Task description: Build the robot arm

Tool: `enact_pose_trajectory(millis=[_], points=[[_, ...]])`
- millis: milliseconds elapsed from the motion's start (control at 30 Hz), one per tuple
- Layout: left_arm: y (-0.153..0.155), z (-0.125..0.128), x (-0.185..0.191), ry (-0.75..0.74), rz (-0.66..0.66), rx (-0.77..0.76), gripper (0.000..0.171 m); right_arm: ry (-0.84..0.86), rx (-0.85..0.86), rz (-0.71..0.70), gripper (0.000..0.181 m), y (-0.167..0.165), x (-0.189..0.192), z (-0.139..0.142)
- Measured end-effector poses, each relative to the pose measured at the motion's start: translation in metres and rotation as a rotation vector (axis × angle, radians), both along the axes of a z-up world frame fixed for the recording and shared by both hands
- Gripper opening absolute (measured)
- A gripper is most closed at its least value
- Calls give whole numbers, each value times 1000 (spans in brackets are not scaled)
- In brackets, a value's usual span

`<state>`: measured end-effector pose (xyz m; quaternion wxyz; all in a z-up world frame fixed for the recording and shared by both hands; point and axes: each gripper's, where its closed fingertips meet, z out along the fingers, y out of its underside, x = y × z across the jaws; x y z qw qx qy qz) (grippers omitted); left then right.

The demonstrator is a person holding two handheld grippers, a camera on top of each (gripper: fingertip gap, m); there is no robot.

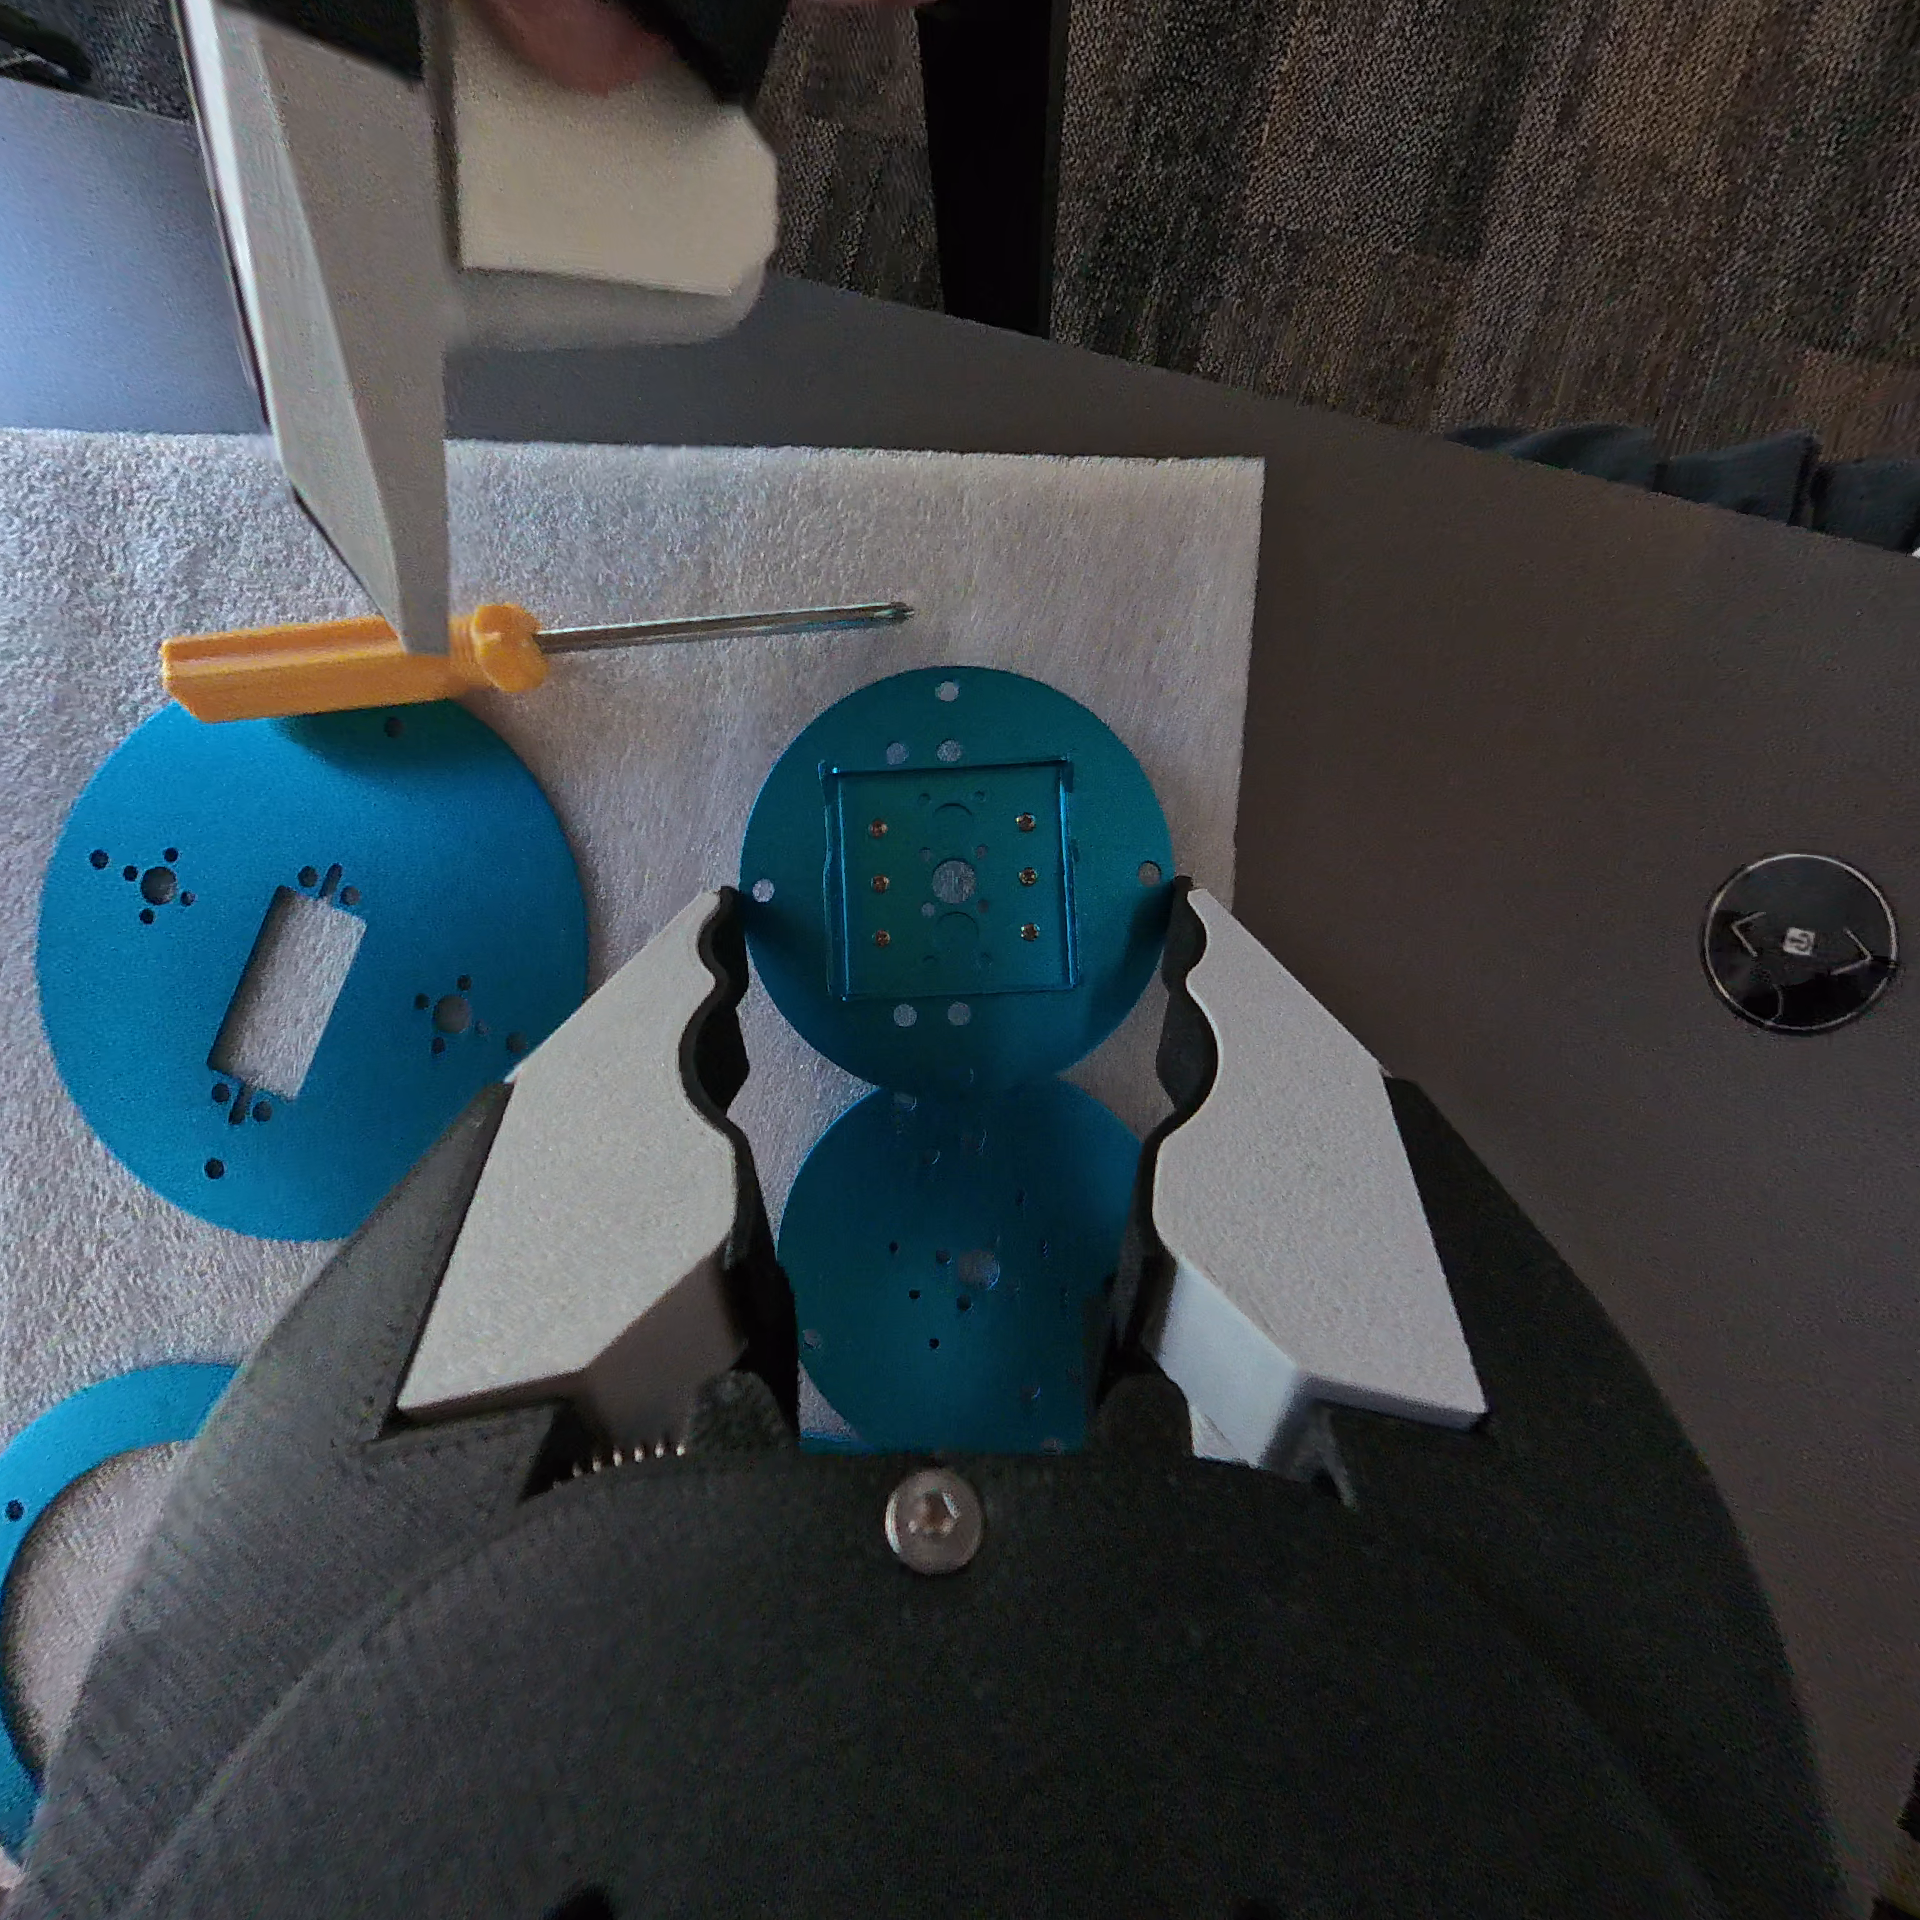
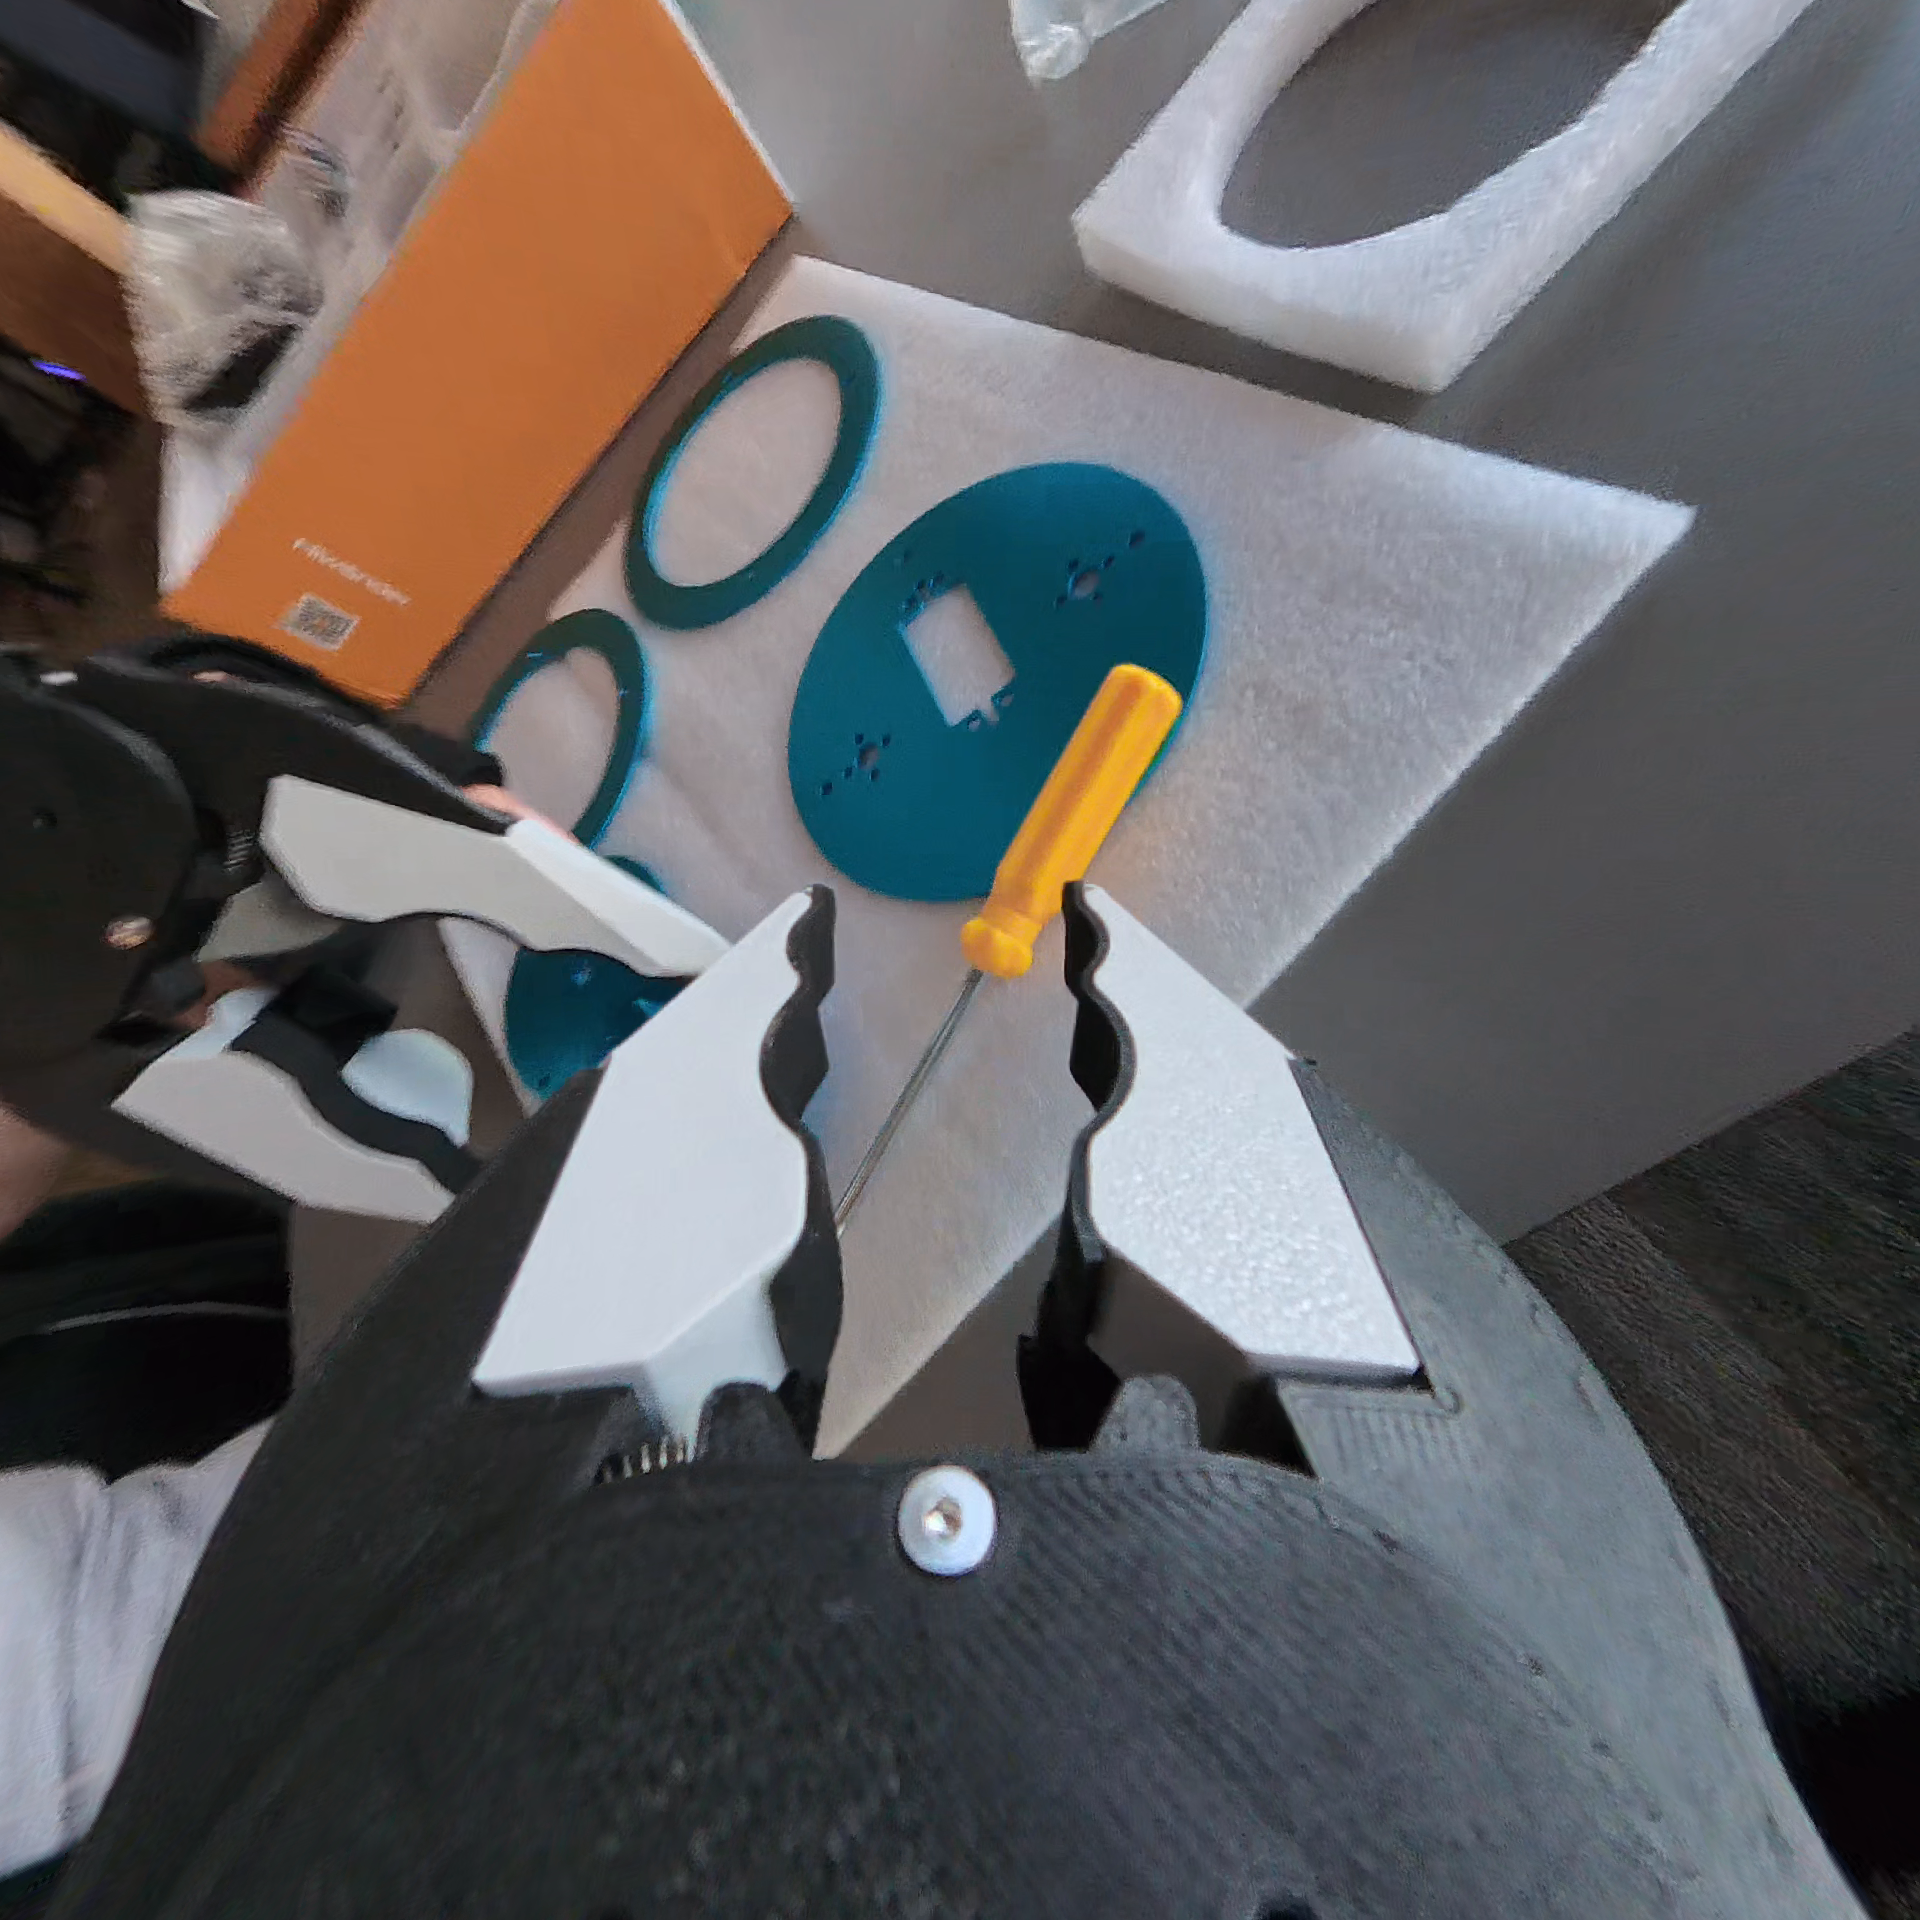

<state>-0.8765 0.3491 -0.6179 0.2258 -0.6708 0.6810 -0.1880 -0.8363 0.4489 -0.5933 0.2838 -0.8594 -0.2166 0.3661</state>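
Screwdriver lies mid-frame on the foam sheet between our spread right gripper; left gripper, also spread, brackets a blue disc.

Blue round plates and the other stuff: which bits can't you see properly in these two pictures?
- Lower blue disc: left wrist view, bottom hidden by the left gripper body.
- Blue ring: left wrist view, cut off by the picture edge.
- Screwdriver: left wrist view, handle middle covered by a right gripper finger.
- Orange box: right wrist view, blurred.
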Motion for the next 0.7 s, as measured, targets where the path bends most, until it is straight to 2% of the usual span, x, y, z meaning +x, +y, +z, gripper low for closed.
enact_pose_trajectory(millis=[100,133,167,233,300,333,367,400,467,567,633,700], points=[[0,6,-4,-48,19,-19,80,-175,-34,-40,45,6,-4,-13],[0,8,-6,-61,23,-25,80,-250,-36,-54,39,10,0,-20],[0,10,-7,-71,28,-29,80,-302,-33,-47,18,11,1,-24],[1,14,-11,-86,34,-31,80,-314,-39,-88,17,14,3,-23],[1,21,-16,-92,33,-27,80,-294,-46,-74,18,10,1,-21],[2,25,-19,-93,31,-26,80,-296,-33,-68,25,8,3,-20],[2,29,-21,-88,26,-25,80,-292,12,-49,42,7,3,-16],[3,34,-25,-82,22,-16,80,-272,96,-9,56,5,1,-8],[4,44,-31,-74,12,-2,80,-225,355,85,59,-5,-3,17],[4,60,-38,-83,1,-2,80,-129,835,334,63,-55,-21,50],[4,71,-41,-89,-4,-6,80,-191,1200,305,67,-73,-22,66],[2,80,-42,-88,-15,-7,80,-272,1441,341,43,-94,-29,75]])
